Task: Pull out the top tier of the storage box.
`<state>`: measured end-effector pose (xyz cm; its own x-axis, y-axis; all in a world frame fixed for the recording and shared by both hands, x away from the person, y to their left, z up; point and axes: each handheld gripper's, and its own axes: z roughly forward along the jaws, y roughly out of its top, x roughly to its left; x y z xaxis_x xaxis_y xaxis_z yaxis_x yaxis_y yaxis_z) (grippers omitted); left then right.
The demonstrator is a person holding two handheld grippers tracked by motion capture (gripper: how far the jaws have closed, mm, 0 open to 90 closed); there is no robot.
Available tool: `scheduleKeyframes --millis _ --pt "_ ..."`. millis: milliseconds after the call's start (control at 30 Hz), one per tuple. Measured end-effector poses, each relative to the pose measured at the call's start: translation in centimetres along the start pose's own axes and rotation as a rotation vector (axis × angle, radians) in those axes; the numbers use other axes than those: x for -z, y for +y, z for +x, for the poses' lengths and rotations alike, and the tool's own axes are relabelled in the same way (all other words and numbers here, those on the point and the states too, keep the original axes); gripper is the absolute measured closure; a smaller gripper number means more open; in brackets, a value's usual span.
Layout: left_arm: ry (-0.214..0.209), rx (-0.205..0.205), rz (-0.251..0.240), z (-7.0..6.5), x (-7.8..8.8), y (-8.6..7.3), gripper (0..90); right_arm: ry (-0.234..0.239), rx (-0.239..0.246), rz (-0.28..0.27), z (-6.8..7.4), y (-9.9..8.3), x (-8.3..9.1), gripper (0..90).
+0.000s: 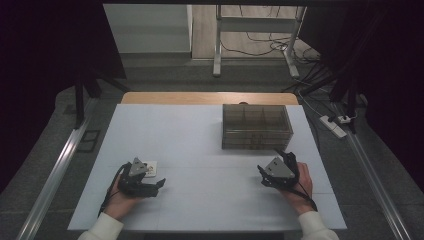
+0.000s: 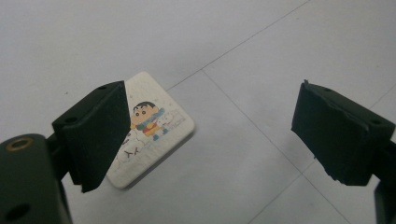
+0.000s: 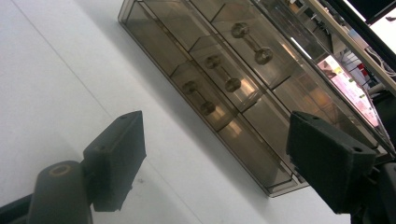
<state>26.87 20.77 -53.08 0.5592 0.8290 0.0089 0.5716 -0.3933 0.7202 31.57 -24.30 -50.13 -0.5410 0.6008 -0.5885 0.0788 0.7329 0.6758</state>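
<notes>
Your left gripper, jaws apart, is hovering beside a flat square cartoon-printed card; right gripper is gaping before the smoky transparent drawer box.

No writing can be read with certainty. The small white card, lying partly under one jaw of the left gripper, bears a cartoon child and faint pale lettering beside the figure, too blurred to make out.
</notes>
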Motion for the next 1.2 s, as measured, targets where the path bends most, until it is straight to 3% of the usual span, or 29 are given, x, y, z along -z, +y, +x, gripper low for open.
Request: scheduleKeyframes --millis 633,1200 --pt "0.002 -0.005 0.009 -0.1 -0.2 0.0 11.8 -0.015 0.02 0.008 -0.7 0.2 -0.7 22.2" --pt "0.009 -0.01 0.014 -0.2 -0.3 0.0 11.8 -0.044 0.045 -0.023 -1.3 1.4 -1.1 23.9"
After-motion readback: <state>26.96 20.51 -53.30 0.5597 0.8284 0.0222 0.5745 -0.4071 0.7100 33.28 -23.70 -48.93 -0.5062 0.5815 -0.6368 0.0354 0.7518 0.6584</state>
